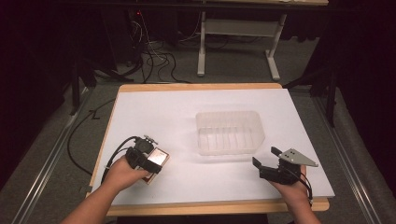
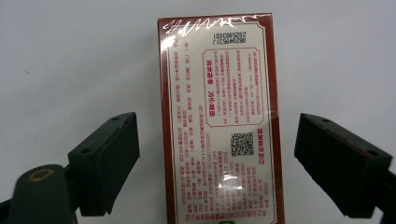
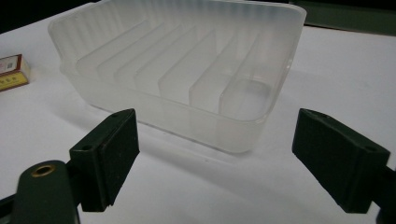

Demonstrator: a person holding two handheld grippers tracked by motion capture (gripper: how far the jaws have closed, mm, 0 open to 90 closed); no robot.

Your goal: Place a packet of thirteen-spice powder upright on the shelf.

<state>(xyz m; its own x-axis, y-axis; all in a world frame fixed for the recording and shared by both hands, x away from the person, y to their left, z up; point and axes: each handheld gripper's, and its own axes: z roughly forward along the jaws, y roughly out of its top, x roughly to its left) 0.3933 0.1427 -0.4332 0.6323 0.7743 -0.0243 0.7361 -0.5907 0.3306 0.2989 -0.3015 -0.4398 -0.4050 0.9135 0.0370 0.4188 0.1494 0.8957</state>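
Desk: white sheet [image 1: 187,116] over a wood-edged desk, seen from the high view; dark floor with cables beyond its far edge.
Carton: small red-bordered carton [image 2: 219,126] with a cream panel of red print and a QR code, lying flat on the white sheet at the near left of the desk; glossy wrap throws glare near both ends.
Carton in high view: it [image 1: 159,159] sits just beside the person's left hand [image 1: 122,173], partly covered by the claw above it.
Left claw: the left claw [image 2: 217,163] hangs over the carton with its jaws spread wide, one black jaw on each long side, both clear of the carton's edges; released, grasping nothing.
Tray: translucent plastic tray [image 1: 229,132] with upright dividers inside, standing near the middle of the desk, well apart from the carton.
Tray in right gripper view: the tray [image 3: 187,65] lies ahead of the jaws, its rounded near corner closest; a row of thin ribs splits it into narrow slots, all bare.
Right claw: the right claw [image 1: 268,161] is at the near right of the desk, held in the right hand [image 1: 292,186], pointing toward the tray; jaws wide apart, released, touching nothing.
Right claw top: a grey three-cornered plate [image 1: 296,157] sits on it.
Far left of right gripper view: end of the carton [image 3: 13,71] shows beyond the tray.
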